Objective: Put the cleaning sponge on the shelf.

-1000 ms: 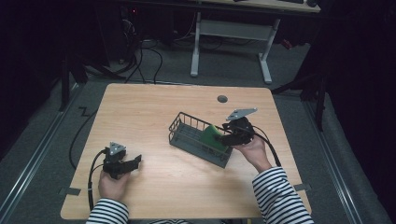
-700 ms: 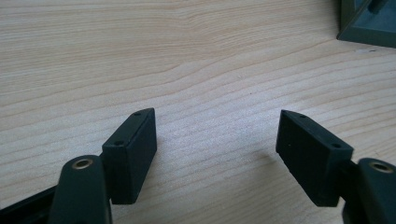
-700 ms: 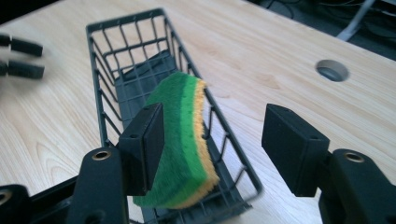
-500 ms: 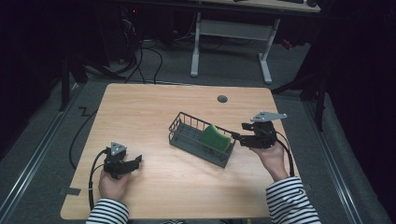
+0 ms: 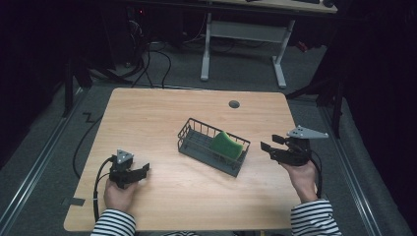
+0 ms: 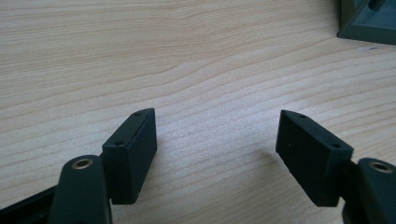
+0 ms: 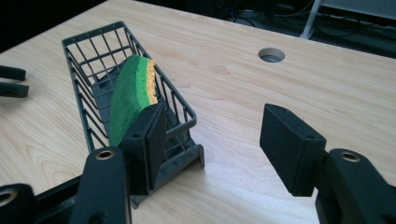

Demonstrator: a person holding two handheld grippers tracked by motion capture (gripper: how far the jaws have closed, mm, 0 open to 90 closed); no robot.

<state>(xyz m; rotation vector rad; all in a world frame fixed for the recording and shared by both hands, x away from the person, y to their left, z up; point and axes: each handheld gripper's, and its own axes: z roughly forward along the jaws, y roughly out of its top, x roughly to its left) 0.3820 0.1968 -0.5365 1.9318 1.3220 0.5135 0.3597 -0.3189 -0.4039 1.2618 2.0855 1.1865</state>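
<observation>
Your worktop (image 5: pixel 162 113) is pale wood with a round cable hole (image 5: pixel 234 104) near its far edge. Near its middle sits the dark wire basket (image 5: pixel 194 140), and the green sponge (image 5: pixel 226 146) leans on edge inside it, yellow side toward the basket's far wall. Your right tongs (image 5: pixel 269 148) hang just right of the basket, apart from it; their jaws have just been closing, yet stand wide with nothing between them. Your left tongs (image 5: pixel 143 170) sit low over the near-left worktop, well apart from the basket, jaws wide and empty.
</observation>
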